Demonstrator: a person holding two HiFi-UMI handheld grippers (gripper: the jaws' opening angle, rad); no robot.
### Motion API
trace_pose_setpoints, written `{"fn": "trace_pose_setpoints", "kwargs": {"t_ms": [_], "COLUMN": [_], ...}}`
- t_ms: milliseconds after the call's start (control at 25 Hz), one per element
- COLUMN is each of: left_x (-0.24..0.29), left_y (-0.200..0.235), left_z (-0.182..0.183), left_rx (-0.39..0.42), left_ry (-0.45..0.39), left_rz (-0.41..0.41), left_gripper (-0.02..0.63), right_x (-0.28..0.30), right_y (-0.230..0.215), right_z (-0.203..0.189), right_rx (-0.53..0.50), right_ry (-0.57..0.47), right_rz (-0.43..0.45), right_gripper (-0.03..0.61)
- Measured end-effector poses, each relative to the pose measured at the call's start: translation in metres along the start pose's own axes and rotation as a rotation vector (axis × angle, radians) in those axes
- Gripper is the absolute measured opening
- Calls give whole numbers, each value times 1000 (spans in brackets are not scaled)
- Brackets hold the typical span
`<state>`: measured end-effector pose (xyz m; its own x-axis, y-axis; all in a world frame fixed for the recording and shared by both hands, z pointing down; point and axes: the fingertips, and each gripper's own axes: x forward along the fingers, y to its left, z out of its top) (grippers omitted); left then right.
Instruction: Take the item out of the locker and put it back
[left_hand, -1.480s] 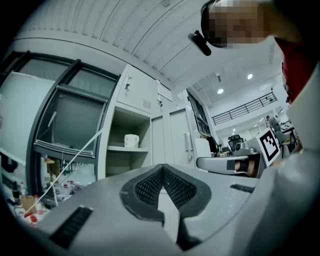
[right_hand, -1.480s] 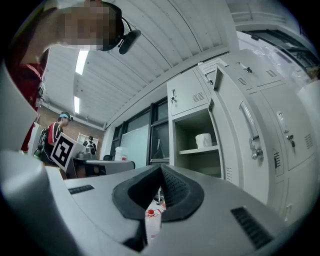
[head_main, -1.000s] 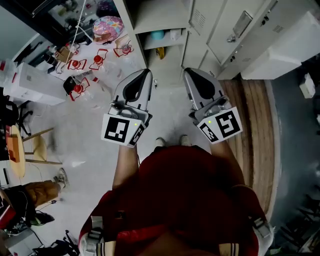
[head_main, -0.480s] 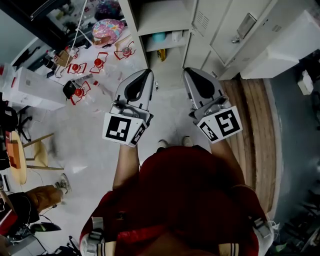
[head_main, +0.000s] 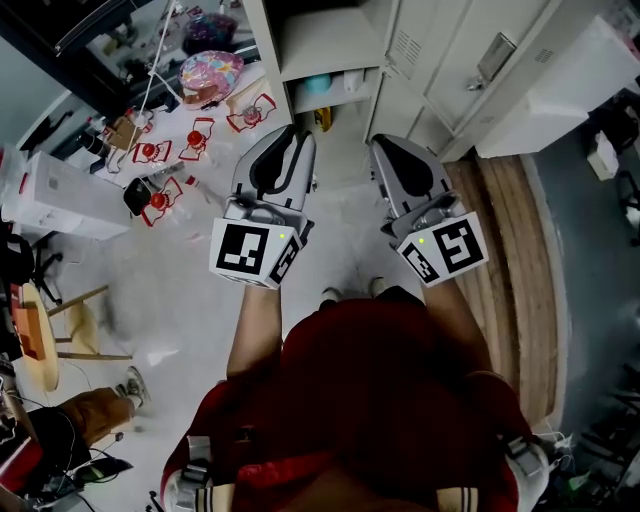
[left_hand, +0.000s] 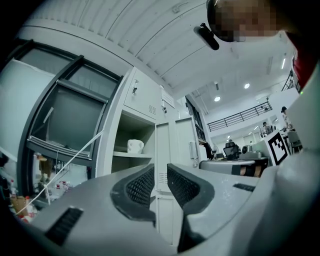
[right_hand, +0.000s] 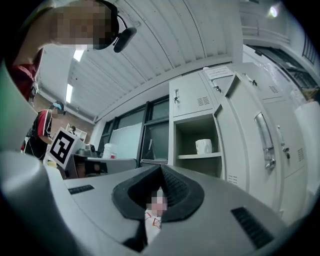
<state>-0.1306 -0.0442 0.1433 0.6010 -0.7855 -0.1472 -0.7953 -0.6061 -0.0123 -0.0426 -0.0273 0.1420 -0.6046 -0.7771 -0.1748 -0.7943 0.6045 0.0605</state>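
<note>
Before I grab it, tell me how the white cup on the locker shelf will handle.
The cup looks small and squat, so probably light and stable. It seems rigid, maybe ceramic, so possibly breakable. Alone on the shelf, a push should just slide it.

Bright, even light; fisheye-warped edges

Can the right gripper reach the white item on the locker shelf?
Probably yes. The locker door is open and nothing stands between the right gripper and the white item on the shelf; its shut jaws must open first.
</note>
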Motion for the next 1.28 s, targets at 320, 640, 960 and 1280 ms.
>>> {"fn": "trace_pose_setpoints", "kwargs": {"t_ms": [320, 640, 960, 1280], "left_x": [20, 53, 111, 174], "left_y": [7, 13, 17, 26], "left_z": [6, 18, 33, 43], "left_rx": [-22, -18, 1, 26], "left_ry": [2, 10, 10, 11], "left_rz": [12, 57, 117, 172], "left_gripper": [115, 164, 195, 216], "right_x": [5, 11, 18, 27], "right_y": [-4, -33, -73, -105], "right_z": [9, 14, 21, 5], "right_rx": [-37, -39, -59, -27], "right_ry": [30, 26, 28, 53], "right_rz": [-77, -130, -164, -131], "right_gripper": [0, 0, 0, 0]}}
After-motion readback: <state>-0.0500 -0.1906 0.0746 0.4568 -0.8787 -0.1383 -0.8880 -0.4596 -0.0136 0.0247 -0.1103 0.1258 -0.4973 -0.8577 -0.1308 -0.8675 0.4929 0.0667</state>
